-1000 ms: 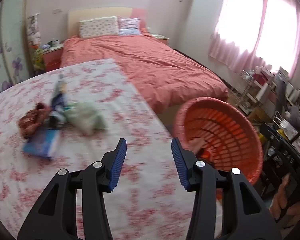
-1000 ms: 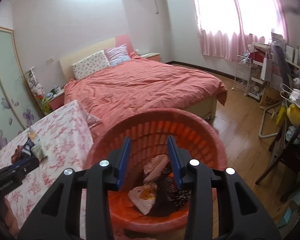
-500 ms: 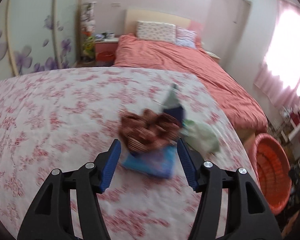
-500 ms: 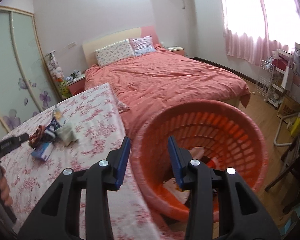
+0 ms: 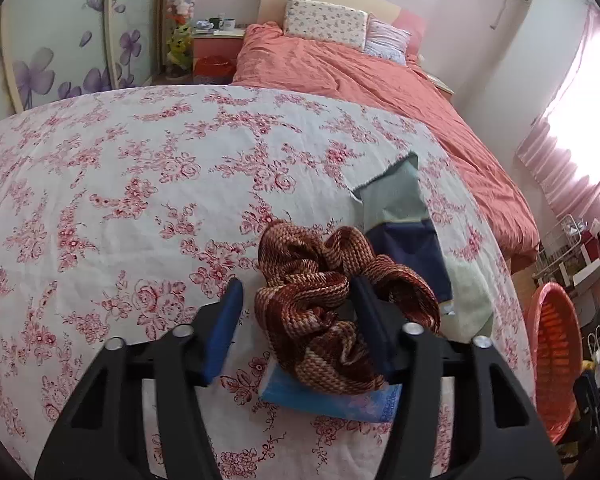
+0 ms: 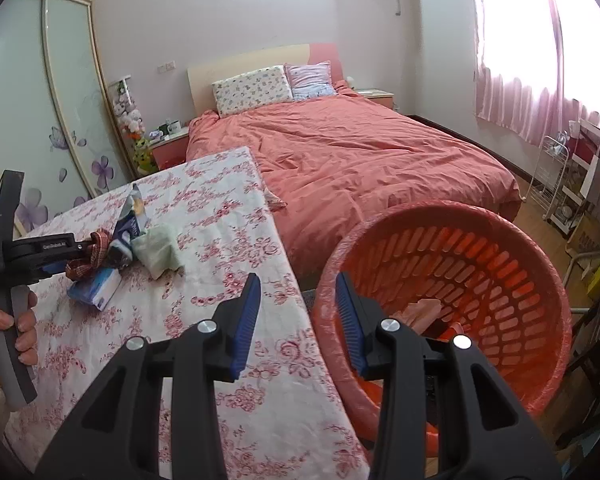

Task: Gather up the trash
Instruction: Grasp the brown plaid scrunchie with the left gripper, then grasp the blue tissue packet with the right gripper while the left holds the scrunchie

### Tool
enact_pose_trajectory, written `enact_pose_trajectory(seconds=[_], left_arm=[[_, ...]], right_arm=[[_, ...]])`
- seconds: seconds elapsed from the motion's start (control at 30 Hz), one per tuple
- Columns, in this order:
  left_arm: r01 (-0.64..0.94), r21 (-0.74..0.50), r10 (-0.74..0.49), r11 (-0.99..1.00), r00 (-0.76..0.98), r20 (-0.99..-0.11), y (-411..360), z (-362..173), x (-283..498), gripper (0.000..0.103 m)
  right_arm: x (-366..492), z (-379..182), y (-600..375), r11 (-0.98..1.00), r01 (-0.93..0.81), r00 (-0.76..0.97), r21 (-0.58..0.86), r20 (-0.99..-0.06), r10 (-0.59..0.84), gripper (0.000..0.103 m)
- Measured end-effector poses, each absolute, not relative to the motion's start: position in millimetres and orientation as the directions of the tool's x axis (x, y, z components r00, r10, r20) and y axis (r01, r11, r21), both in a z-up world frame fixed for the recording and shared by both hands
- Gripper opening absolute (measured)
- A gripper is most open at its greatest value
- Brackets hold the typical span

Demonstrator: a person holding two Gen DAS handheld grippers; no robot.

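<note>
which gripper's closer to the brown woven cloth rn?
Left. The left gripper has open jaws straddling the brown woven cloth; the right gripper hangs apart, between tablecloth edge and orange basket.

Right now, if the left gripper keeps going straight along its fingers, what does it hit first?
Most likely the brown woven cloth: the open left gripper already has it bunched between its fingers, lying over a blue packet on the floral tablecloth. Depth is uncertain.

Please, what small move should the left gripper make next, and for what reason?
Probably close the jaws. The left gripper is open, its jaws set on both sides of the brown woven cloth, which lies on a blue packet on the table. The orange basket waits beside the table.
</note>
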State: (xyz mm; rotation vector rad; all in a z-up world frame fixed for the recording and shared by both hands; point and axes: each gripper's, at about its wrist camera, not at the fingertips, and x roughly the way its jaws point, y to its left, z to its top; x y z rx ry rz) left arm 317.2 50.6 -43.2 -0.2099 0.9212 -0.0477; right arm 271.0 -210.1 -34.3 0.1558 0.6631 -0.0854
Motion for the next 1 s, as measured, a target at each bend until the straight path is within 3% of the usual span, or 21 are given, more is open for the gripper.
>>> enact_pose_trajectory(seconds=[0.1,0.17,0.47,0.63,0.8,1.0], left_arm=[[-0.023,-0.184,-0.13,0.983,0.623,-0.771,46.3,-40.8,312.7,0.025],[-0.015,-0.178,-0.127,0.984,0.643,-0.755,47.4,-35.5,309.4,0.023],[-0.055,-0.145,-0.059,0.988,0.734,-0.677,88.8,-5.1,282.2,0.023],[-0.108,-0.121,0.003,0.987,0.76,-0.65,127.2,4.4,265.1,0.023],[-0.149,-0.096,0.055,0.984,0.772,-0.633,160.5,10.9,249.9,0.023],[-0.172,-0.096,0.075,0.98,0.778,-0.624,186.7,13.0,236.5,0.023]], right_arm=[[274.5,-35.6,-202.0,0.987,0.116,0.781,0.111,-0.624,-0.022,0.039],[275.3,-35.6,-196.7,0.988,0.106,0.78,0.108,-0.625,-0.015,0.039],[284.3,-27.2,-153.7,0.992,0.021,0.778,0.121,-0.625,0.06,0.04],[294.6,-25.1,-106.8,0.989,-0.056,0.765,0.136,-0.631,0.131,0.045],[312.2,-29.6,-49.5,0.982,-0.118,0.724,0.149,-0.664,0.188,0.059],[339.6,-44.6,-5.7,0.986,-0.058,0.662,0.157,-0.733,0.156,0.075]])
